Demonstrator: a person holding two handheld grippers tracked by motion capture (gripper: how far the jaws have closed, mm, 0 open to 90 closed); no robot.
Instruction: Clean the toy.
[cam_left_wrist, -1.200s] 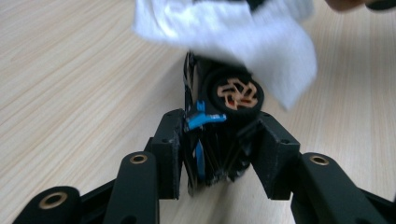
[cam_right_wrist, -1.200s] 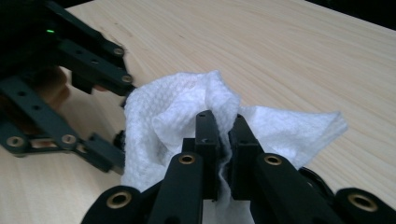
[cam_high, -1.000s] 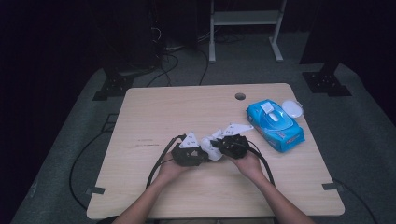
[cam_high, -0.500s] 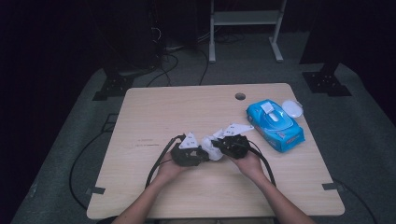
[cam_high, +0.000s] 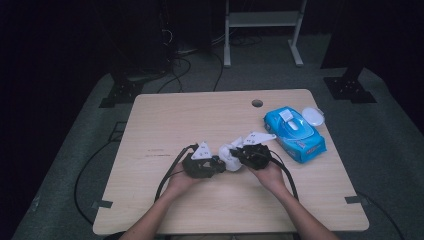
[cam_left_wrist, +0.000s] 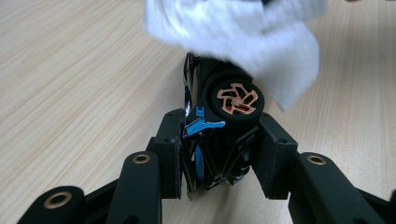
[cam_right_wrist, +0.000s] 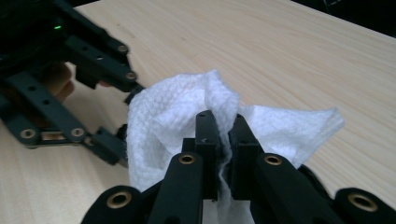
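- We see a pale wooden rectangular table (cam_high: 165, 125) with a small round cable hole near its far edge, standing on grey carpet.
- On the table's right side lies a bright blue soft pack of wet wipes (cam_high: 295, 132) with a white flap on top; a small white round lid (cam_high: 313, 116) rests just beside its far right corner.
- Our two forearms come in from the near edge, and the two tools meet close together in the middle of the table, well apart from the blue pack.
- The left hand-held gripper (cam_left_wrist: 219, 154) is clamped on a small black toy car with blue trim and copper-coloured wheel spokes (cam_left_wrist: 219, 126); its black jaws press on the car's two sides, and one wheel faces the camera.
- The right hand-held gripper (cam_right_wrist: 223, 140) has its jaws closed tight on a crumpled white textured wipe (cam_right_wrist: 173, 121), a fold of which is pinched between the pads.
- In the left gripper view the wipe drapes over the far end of the toy car, touching it just above the wheel.
- In the high view the wipe (cam_high: 231, 156) sits between the two tools, with a grey three-cornered plate on top of each.
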